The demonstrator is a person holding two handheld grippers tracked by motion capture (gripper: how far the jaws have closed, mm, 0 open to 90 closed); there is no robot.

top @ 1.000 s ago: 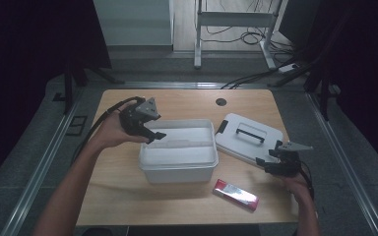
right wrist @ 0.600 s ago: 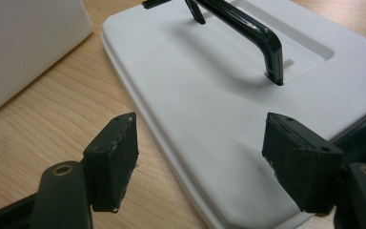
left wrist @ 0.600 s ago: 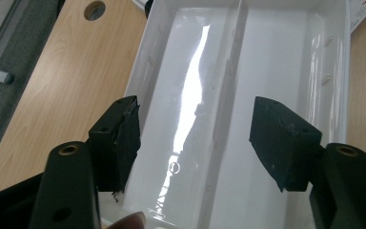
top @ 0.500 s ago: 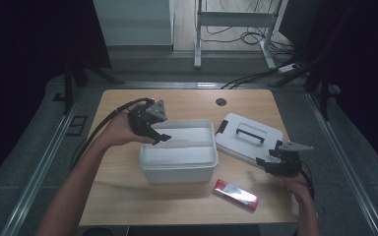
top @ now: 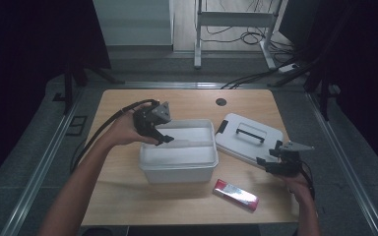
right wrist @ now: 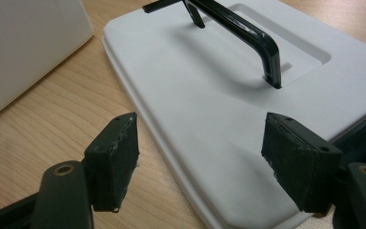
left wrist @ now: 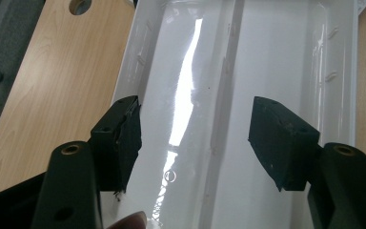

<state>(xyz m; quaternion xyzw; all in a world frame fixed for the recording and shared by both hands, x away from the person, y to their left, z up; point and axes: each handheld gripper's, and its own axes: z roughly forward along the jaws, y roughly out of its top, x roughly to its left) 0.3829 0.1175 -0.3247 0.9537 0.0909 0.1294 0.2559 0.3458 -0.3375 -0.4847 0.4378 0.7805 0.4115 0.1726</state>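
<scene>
A white plastic bin (top: 178,162) stands mid-table, its inside bare (left wrist: 267,62). My left gripper (top: 163,139) hangs open over the bin's left rim, pointing down into it (left wrist: 195,136). To the bin's right lies its white lid (top: 248,136) with a black handle (right wrist: 238,33). My right gripper (top: 267,164) hovers open just over the lid's near edge (right wrist: 198,164), nothing between its jaws. A red packet (top: 235,194) lies flat in front of the bin, toward the table's front edge.
The wooden table (top: 113,187) has a round cable hole (top: 221,102) at the back. A black cable (top: 101,130) trails from the left gripper over the table's left side. Floor rails and a metal frame stand beyond the table.
My left gripper has shifted right, from beside the bin's left end to over its rim. The right gripper has stayed by the lid.
</scene>
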